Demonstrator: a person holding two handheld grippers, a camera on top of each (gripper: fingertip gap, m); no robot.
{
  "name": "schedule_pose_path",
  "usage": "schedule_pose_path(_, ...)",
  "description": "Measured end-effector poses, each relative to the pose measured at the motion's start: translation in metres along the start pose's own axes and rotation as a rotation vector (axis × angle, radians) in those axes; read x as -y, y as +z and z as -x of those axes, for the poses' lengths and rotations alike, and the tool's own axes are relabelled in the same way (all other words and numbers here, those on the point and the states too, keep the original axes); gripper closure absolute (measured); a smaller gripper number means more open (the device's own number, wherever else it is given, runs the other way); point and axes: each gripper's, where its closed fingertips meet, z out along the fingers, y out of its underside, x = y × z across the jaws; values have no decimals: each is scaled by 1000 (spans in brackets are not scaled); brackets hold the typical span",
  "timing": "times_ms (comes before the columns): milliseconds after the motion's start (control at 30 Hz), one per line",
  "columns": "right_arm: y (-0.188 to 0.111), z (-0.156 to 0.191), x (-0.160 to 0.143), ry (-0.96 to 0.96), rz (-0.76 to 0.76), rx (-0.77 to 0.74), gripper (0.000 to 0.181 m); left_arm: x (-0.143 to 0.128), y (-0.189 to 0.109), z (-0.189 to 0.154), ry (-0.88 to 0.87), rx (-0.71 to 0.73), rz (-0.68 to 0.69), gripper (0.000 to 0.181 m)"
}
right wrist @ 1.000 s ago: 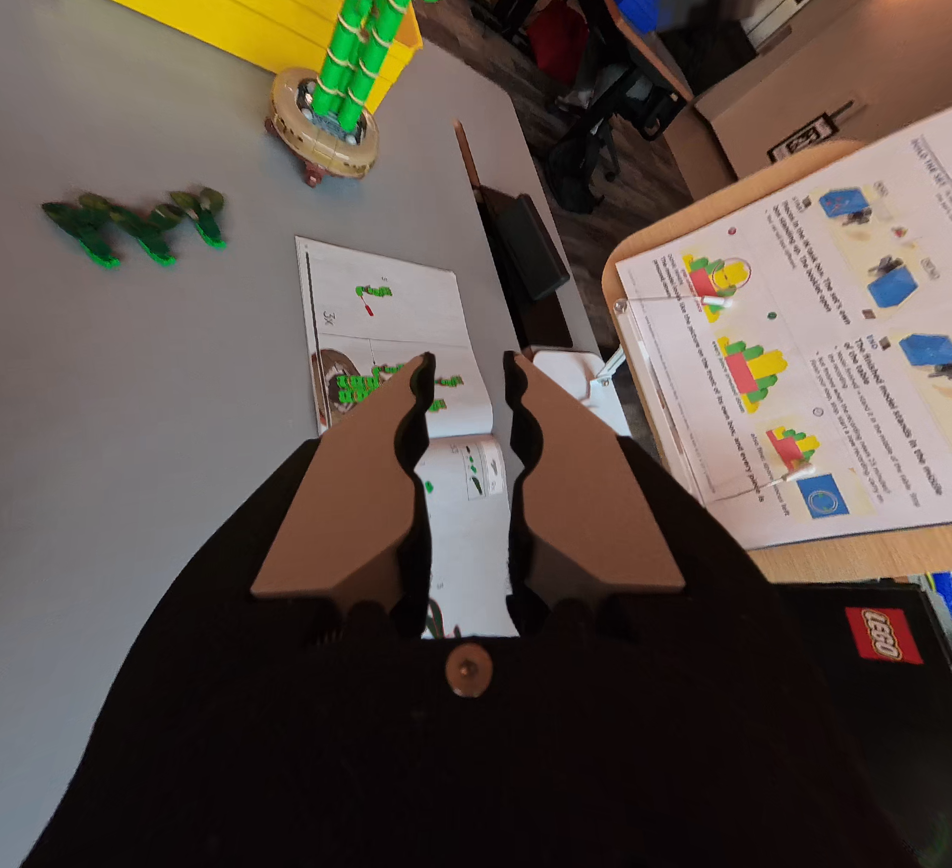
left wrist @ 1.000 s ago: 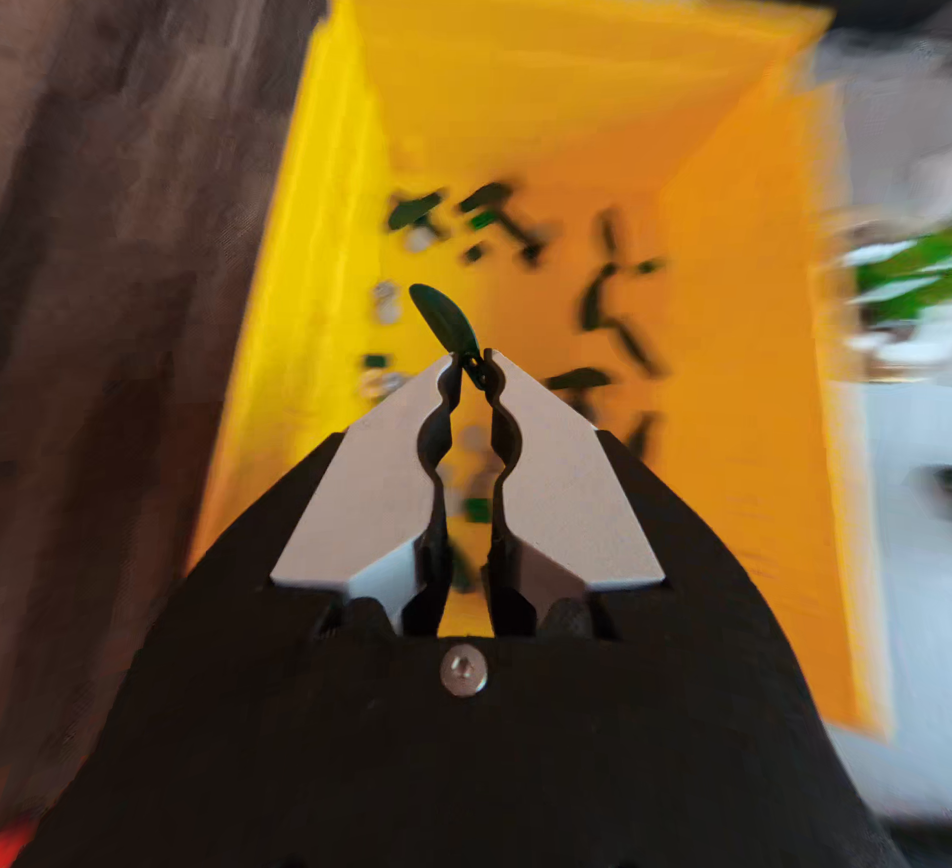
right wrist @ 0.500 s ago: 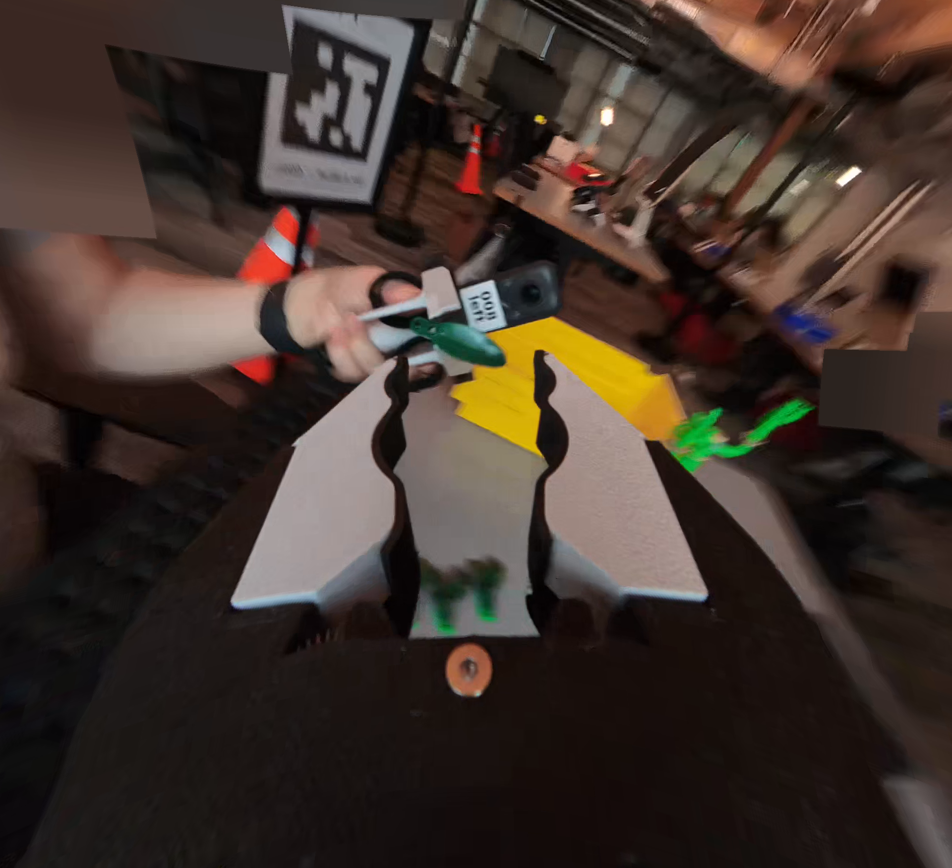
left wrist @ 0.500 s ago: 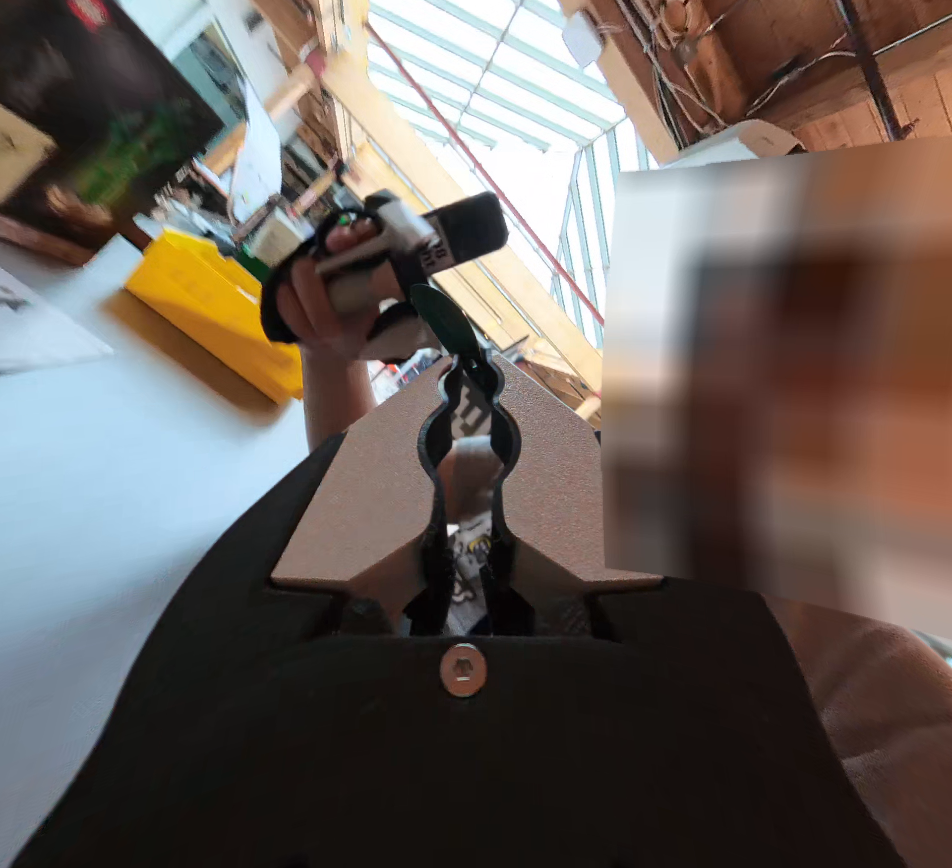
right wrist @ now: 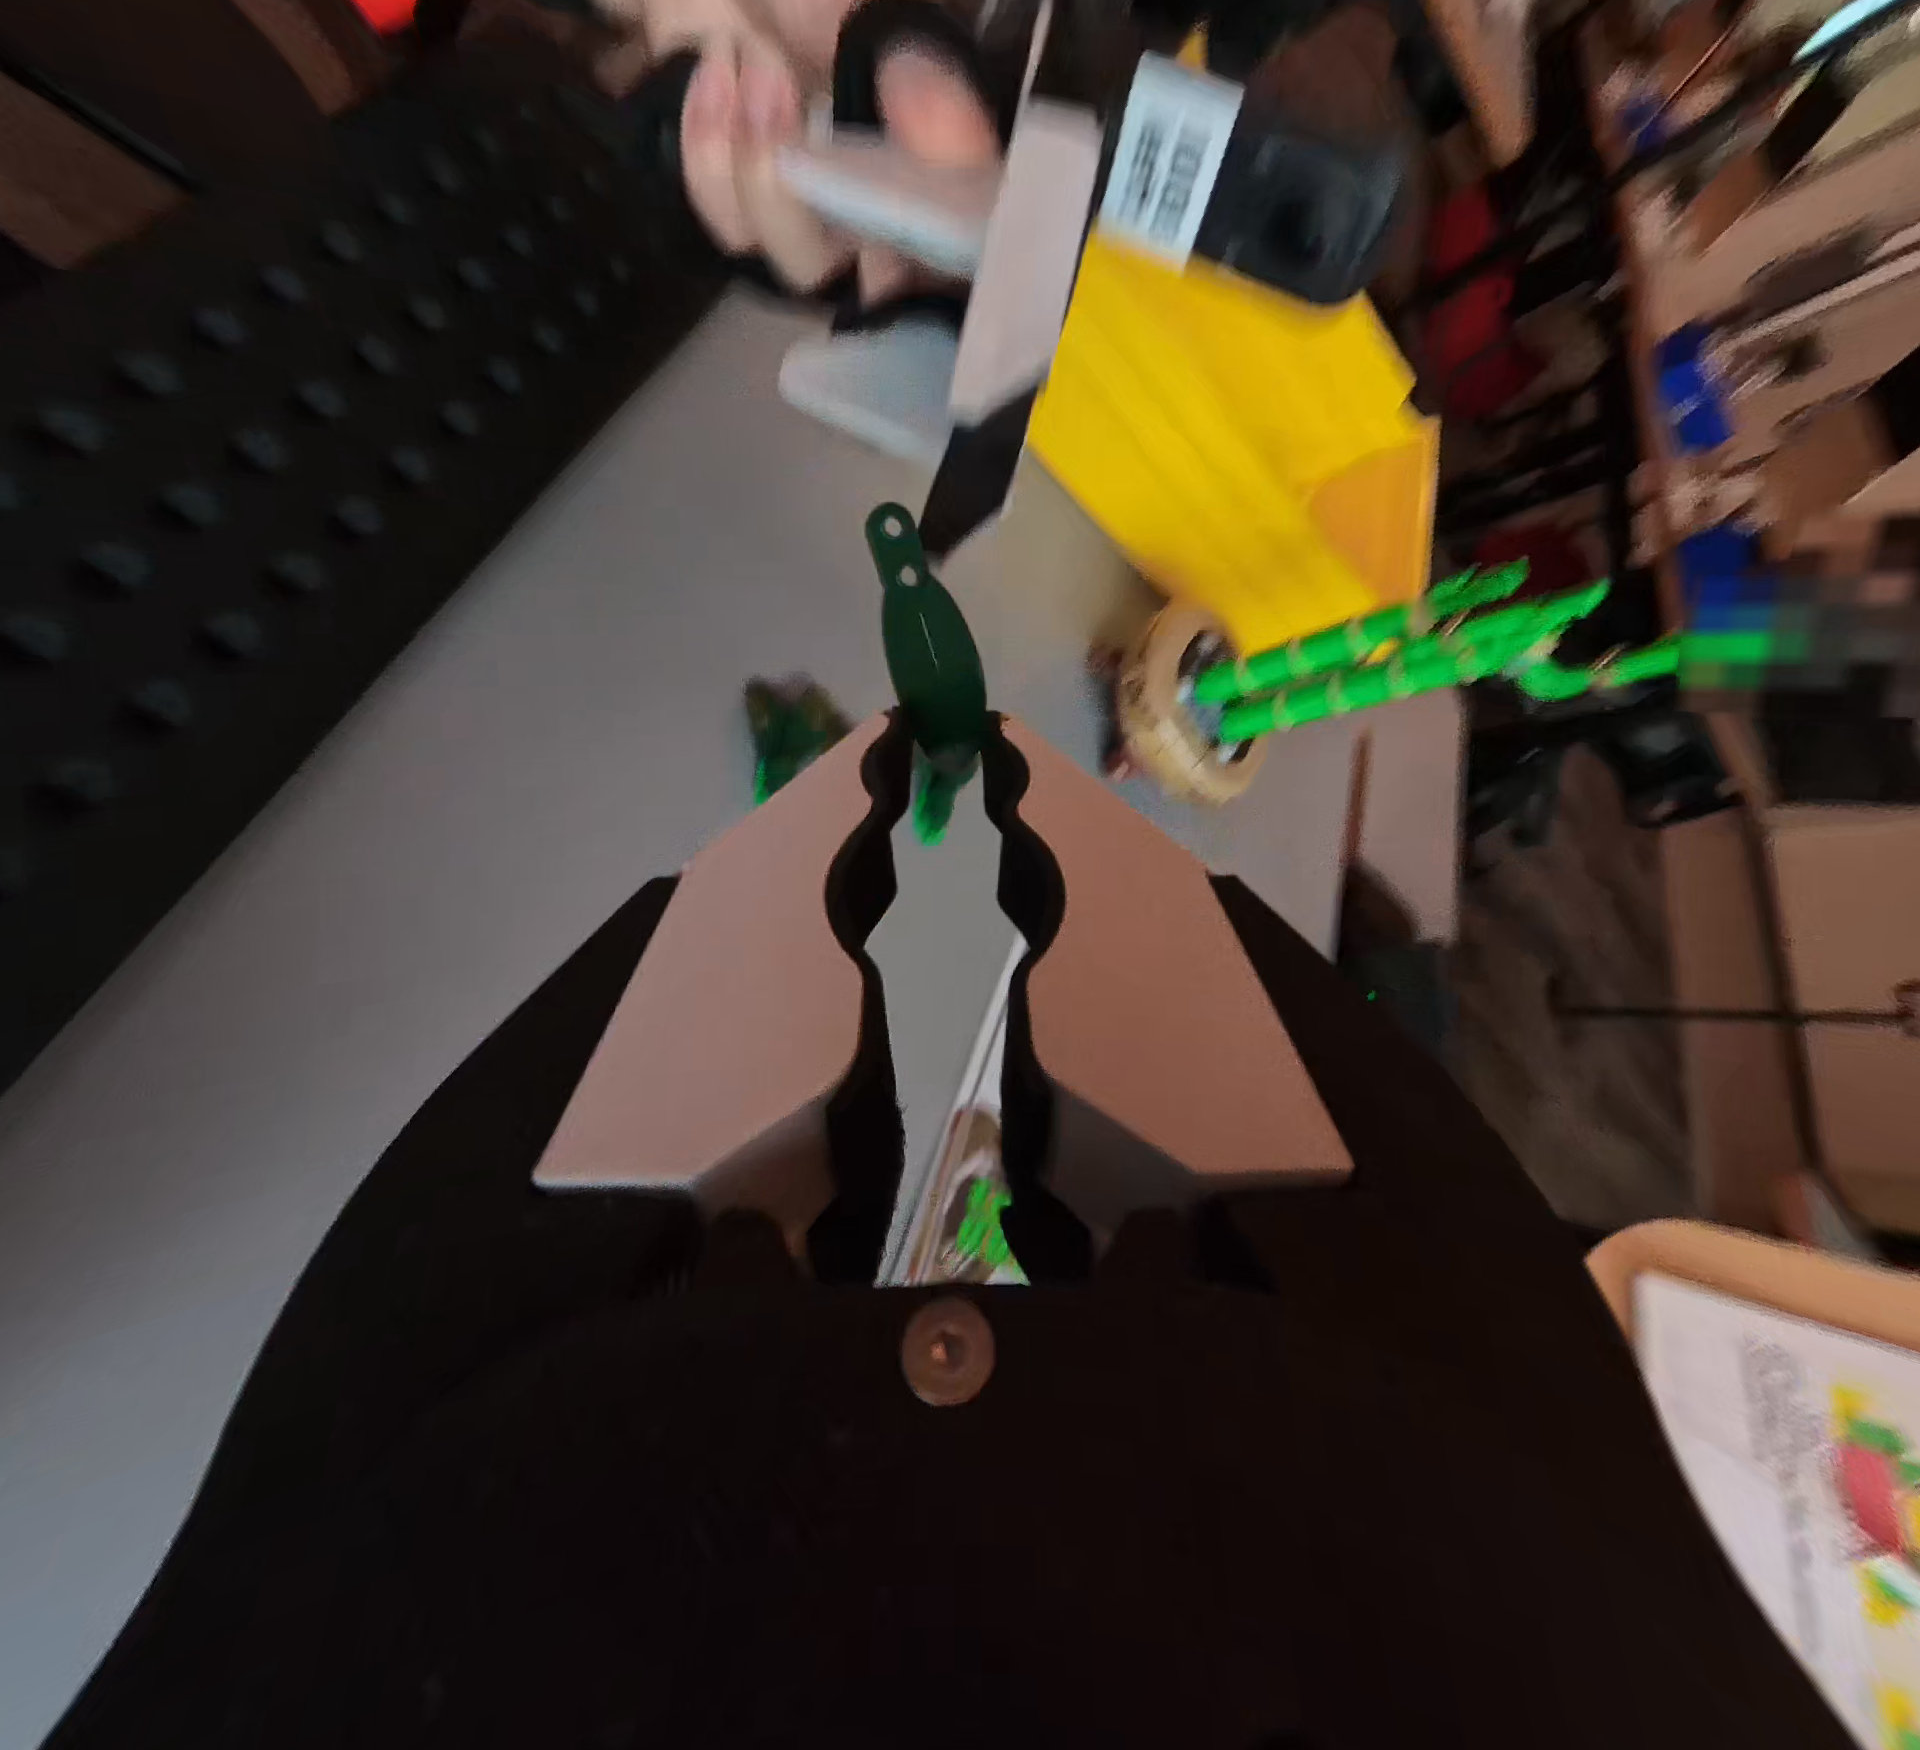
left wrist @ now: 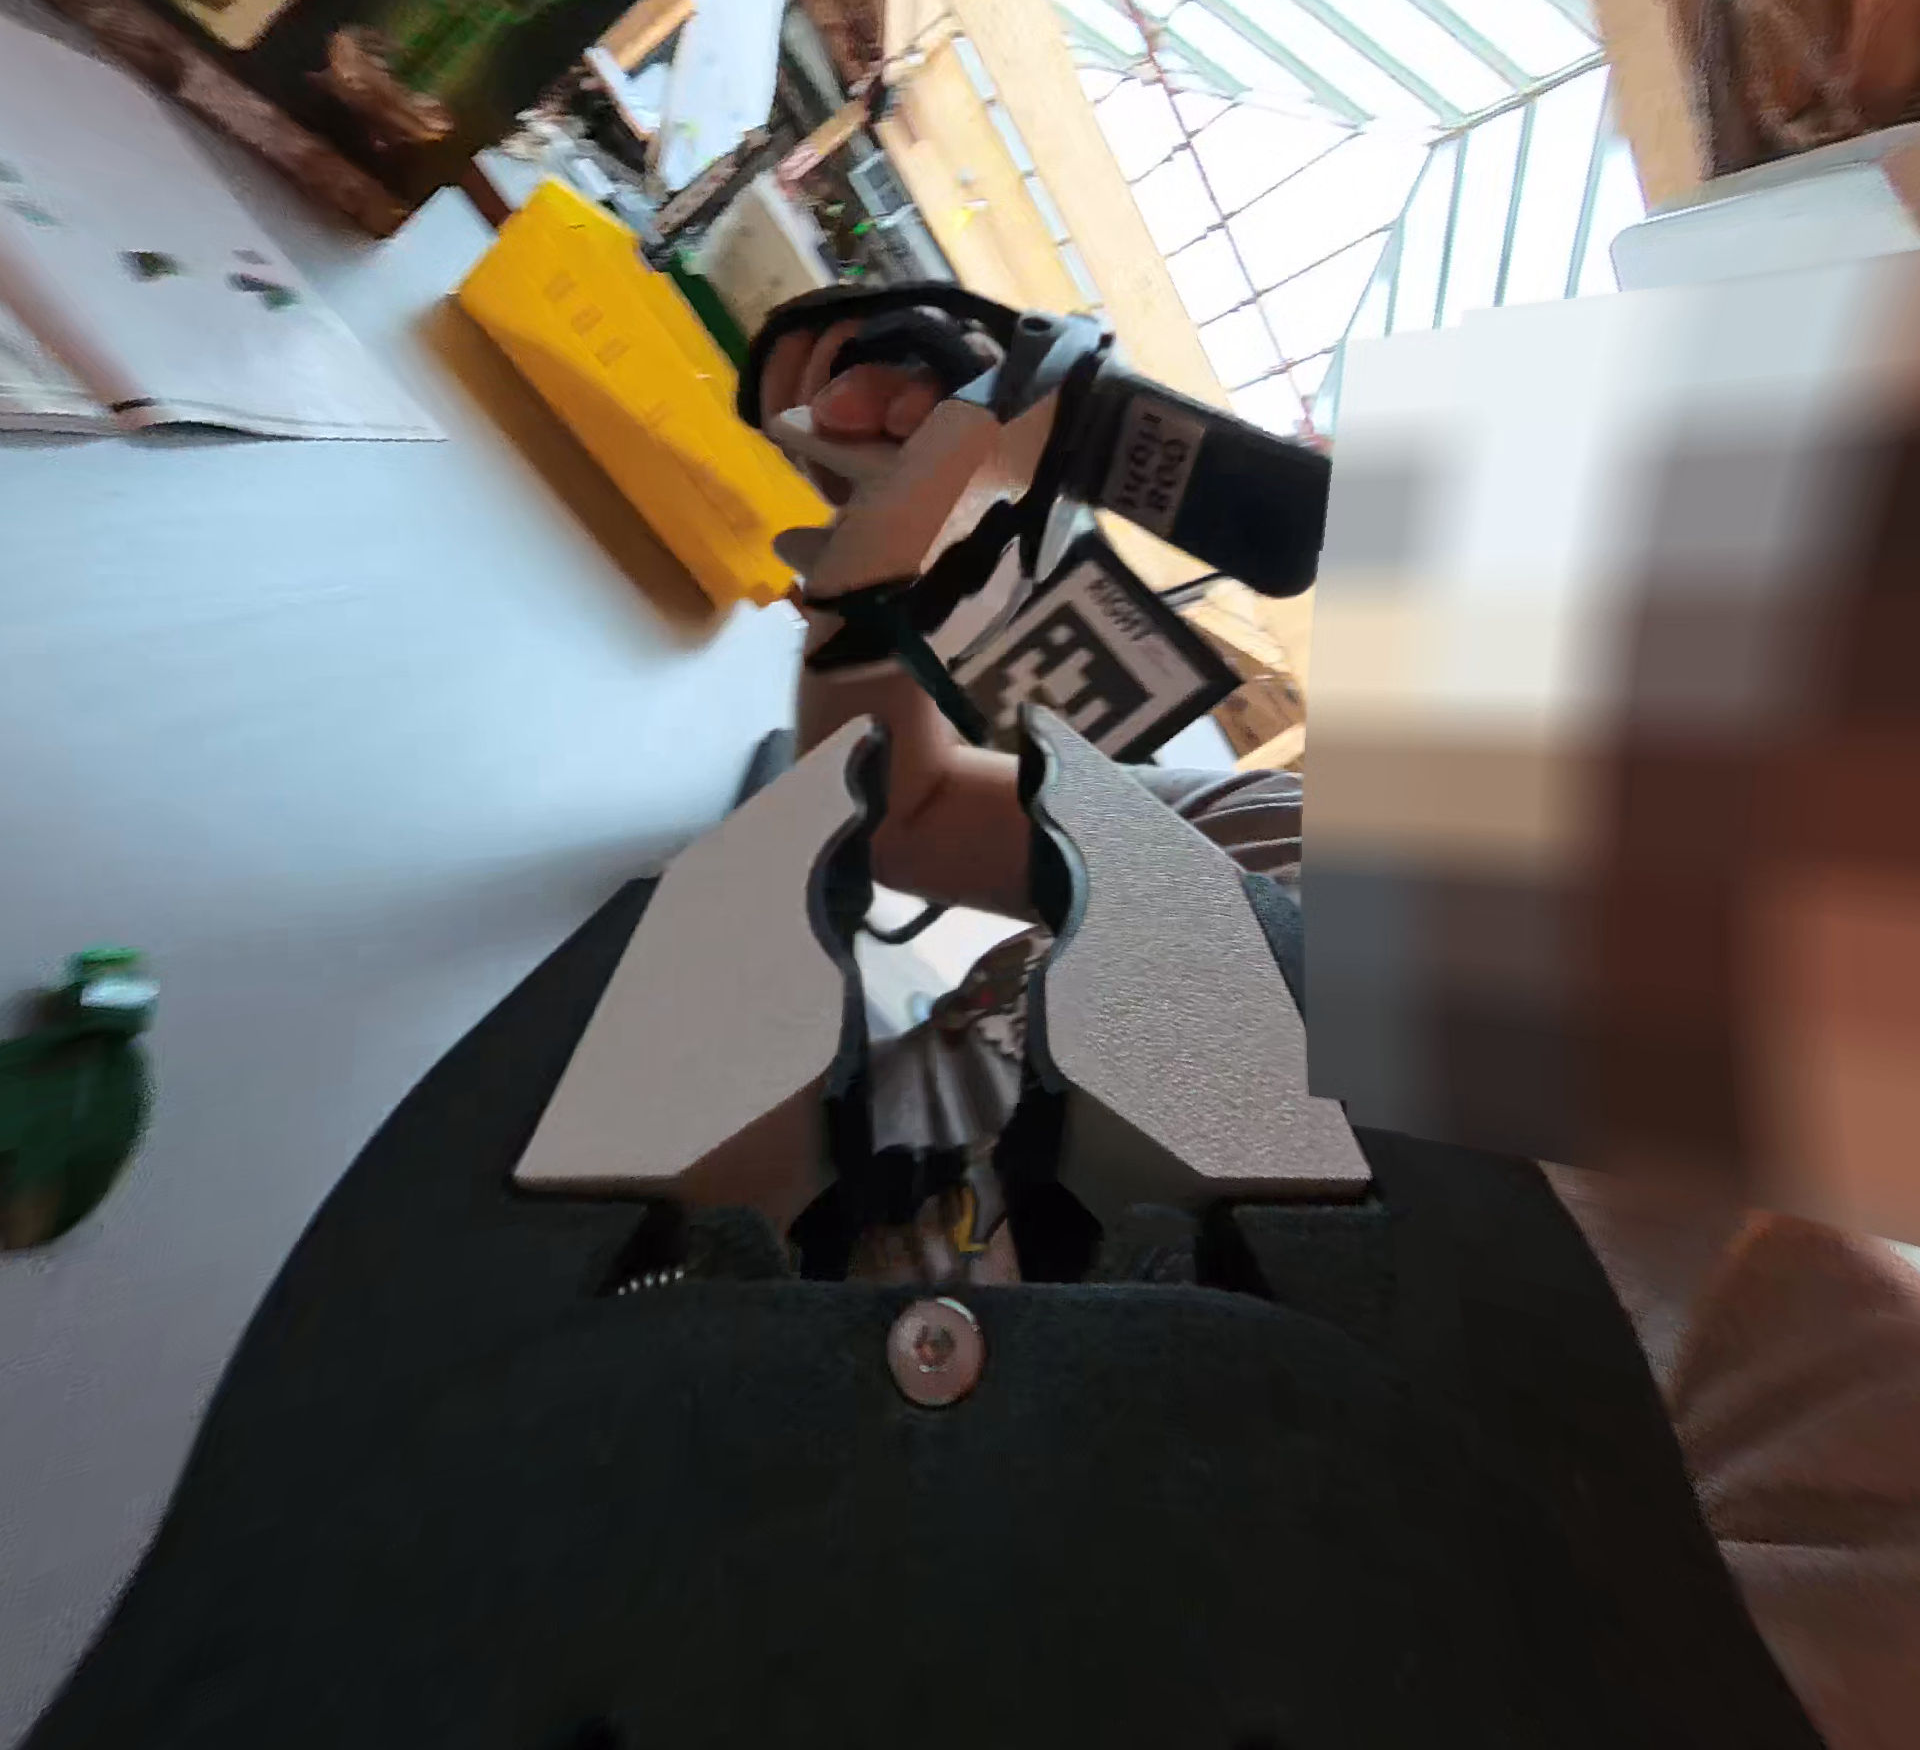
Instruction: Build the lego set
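Grey table [right wrist: 436, 848] — right gripper [right wrist: 940, 734] pinching dark green leaf [right wrist: 930, 651]; left gripper [left wrist: 951, 755] parted, empty.

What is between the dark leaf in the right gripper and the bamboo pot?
Just bare grey table between leaf and bamboo pot, seen in the right wrist view.

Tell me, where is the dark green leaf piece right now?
In the right wrist view, the dark green leaf is pinched at the right gripper's tips, above the grey table.

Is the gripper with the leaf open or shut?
Shut. The right gripper pinches the dark green leaf between its tips.
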Motion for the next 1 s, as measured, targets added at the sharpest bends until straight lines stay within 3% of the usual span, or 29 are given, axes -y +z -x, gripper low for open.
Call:
schedule_pose_path(33, 2, 4, -19, 49, 62, 41, 169, 2, -9, 5, 44, 69, -2, 155)
schedule_pose_path(167, 12, 24, -113, 246, 332, 172, 169, 36, -67, 7, 294, 400, -128, 154)
schedule_pose_path(233, 18, 26, -143, 317, 409, 173, 169, 53, -105, 9, 412, 632, -184, 151)
schedule_pose_path(433, 25, 51, -173, 339, 587, 273, 169, 68, -222, 22, 620, 1382, -160, 148)
schedule_pose_path(533, 27, 53, -179, 326, 632, 274, 169, 63, -256, 26, 661, 1641, -61, 150)
schedule_pose_path(667, 29, 54, -179, 326, 628, 273, 171, 57, -269, 32, 659, 1746, -5, 148)
schedule_pose_path(1000, 23, 53, -170, 317, 640, 268, 155, 52, -281, 27, 639, 1771, -29, 145)
